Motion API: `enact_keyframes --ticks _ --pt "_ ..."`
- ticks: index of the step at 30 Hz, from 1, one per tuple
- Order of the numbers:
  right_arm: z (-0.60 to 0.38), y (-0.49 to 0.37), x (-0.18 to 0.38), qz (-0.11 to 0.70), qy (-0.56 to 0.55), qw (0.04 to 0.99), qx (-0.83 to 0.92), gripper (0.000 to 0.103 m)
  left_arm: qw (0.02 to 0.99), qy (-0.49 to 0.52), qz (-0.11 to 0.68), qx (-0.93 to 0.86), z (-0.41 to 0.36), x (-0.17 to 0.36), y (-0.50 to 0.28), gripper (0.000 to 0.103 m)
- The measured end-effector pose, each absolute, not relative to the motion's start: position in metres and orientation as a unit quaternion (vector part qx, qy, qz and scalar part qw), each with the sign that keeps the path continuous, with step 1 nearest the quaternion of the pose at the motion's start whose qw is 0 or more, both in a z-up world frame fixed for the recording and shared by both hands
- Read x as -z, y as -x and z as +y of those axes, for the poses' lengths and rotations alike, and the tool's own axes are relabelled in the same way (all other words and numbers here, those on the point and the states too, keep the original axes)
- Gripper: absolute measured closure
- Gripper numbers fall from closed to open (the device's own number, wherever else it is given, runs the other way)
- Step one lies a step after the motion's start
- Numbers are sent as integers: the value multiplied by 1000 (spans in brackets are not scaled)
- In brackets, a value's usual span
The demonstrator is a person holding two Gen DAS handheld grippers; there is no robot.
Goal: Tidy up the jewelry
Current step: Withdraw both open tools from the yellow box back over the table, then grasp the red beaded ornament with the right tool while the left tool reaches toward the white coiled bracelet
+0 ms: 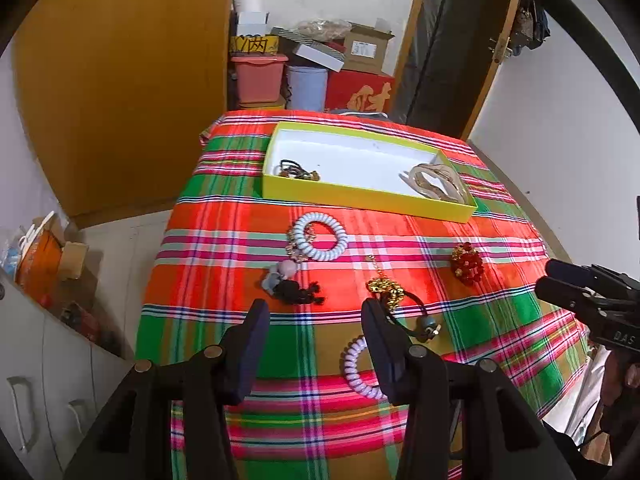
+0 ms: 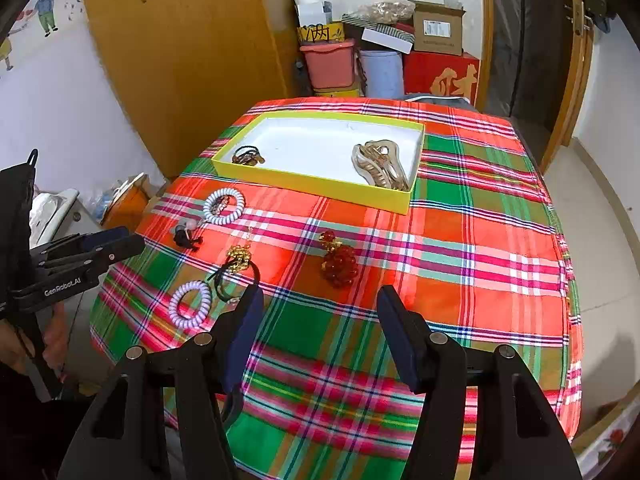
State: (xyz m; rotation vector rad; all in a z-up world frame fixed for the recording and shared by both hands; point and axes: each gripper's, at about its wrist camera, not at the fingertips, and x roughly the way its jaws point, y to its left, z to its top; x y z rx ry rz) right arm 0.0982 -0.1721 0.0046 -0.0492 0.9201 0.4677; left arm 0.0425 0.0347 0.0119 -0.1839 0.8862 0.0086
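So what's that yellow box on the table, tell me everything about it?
The yellow box is a shallow, open rectangular tray, seemingly cardboard, with bright yellow walls and a white inside. It lies flat on the plaid tablecloth at the far end. Inside, dark hair ties sit in one corner and a pale gold hair claw at the opposite end.

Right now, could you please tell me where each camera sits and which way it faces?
Left wrist: on the left tongs, angled down at the plaid table's left half; the right tongs show at the edge.
Right wrist: on the right tongs, angled down; the left tongs show at left.
Shared: yellow box, red bead cluster.
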Motion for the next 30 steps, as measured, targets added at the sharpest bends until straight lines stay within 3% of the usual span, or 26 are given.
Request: enact_keyframes --ticks 25,28,30 --pt "-152 -167 43 464 56 852 -235 44 858 112 495 72 -10 43 -86 56" --pt "-149 -172 48 467 59 849 -238 47 854 115 501 75 -16 48 -89 61" --pt "-147 -173 52 471 63 847 -239 54 856 106 501 71 -20 50 -91 75"
